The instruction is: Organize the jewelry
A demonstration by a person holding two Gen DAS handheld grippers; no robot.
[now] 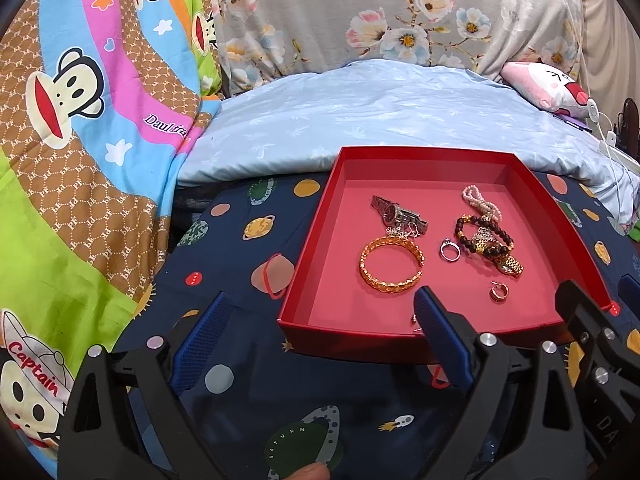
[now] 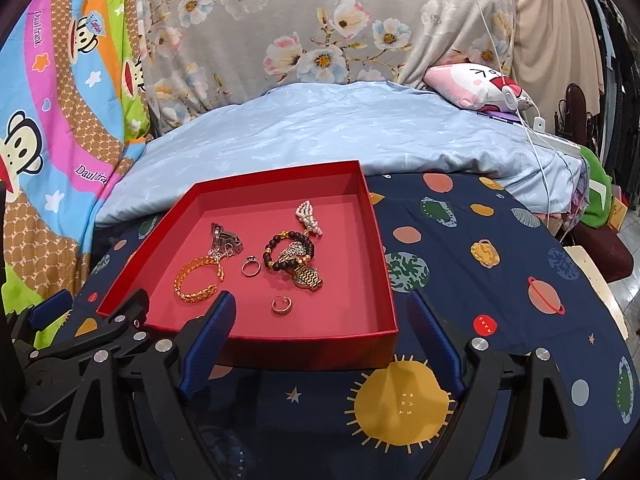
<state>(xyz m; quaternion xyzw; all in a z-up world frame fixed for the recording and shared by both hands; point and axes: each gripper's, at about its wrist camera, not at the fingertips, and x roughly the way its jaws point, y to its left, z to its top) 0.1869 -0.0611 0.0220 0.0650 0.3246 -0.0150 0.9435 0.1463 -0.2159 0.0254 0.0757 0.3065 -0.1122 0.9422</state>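
A shallow red tray lies on a navy planet-print cloth. Inside it are a gold bangle, a silver watch, a ring, a dark bead bracelet, a gold watch, a pearl bracelet and a hoop earring. My left gripper stands open at the tray's near left corner, holding nothing. My right gripper is open astride the tray's near right corner, also holding nothing.
The navy cloth covers a rounded surface that drops off at the right. Behind the tray lie a pale blue quilt, a floral pillow and a cartoon-monkey blanket. A pink plush toy and white cables sit at the back right.
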